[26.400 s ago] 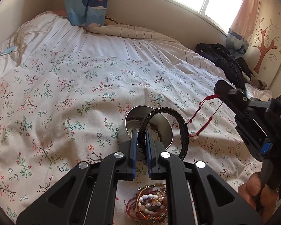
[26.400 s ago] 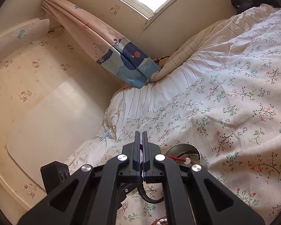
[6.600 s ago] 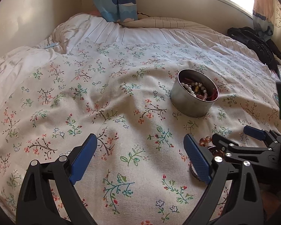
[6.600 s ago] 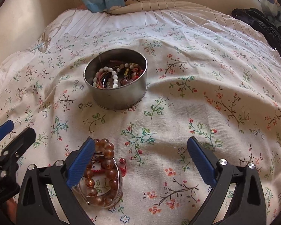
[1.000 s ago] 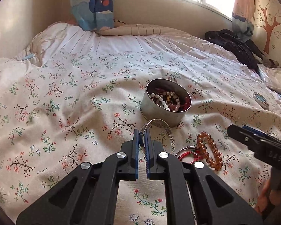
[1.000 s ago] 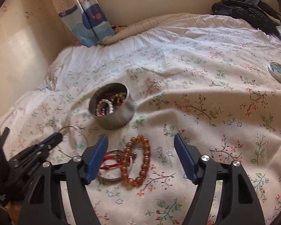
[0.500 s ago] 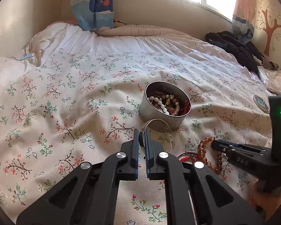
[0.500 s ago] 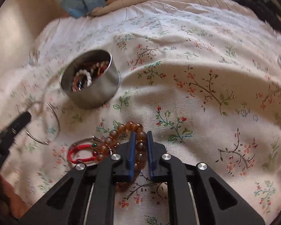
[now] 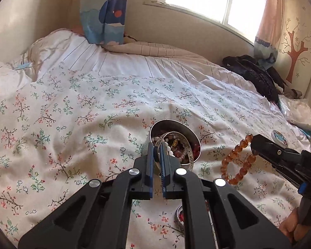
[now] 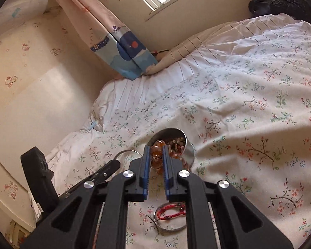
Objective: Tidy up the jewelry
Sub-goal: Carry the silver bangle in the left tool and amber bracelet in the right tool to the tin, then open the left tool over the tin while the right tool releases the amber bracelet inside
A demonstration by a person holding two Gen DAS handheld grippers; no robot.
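A round metal tin (image 9: 189,131) with several beaded bracelets inside stands on the floral bedspread; it also shows in the right wrist view (image 10: 189,147). My left gripper (image 9: 157,147) is shut on a silver bangle (image 9: 188,149) and holds it above the tin's near rim. My right gripper (image 10: 156,147) is shut on an amber bead bracelet (image 10: 157,159), lifted near the tin; the bracelet also hangs to the tin's right in the left wrist view (image 9: 236,161). A red cord bracelet (image 10: 170,210) lies inside a silver bangle (image 10: 164,227) on the bed below the grippers.
The floral bedspread (image 9: 72,120) covers the bed. A small round lid (image 9: 279,137) lies at the right. Black clothing (image 9: 257,76) is piled at the far right corner. A curtain (image 9: 102,12) hangs at the wall behind.
Both grippers have lifted off the bed with their bracelets. The left has carried the silver bangle over the tin. The right has raised the amber bracelet beside the tin.
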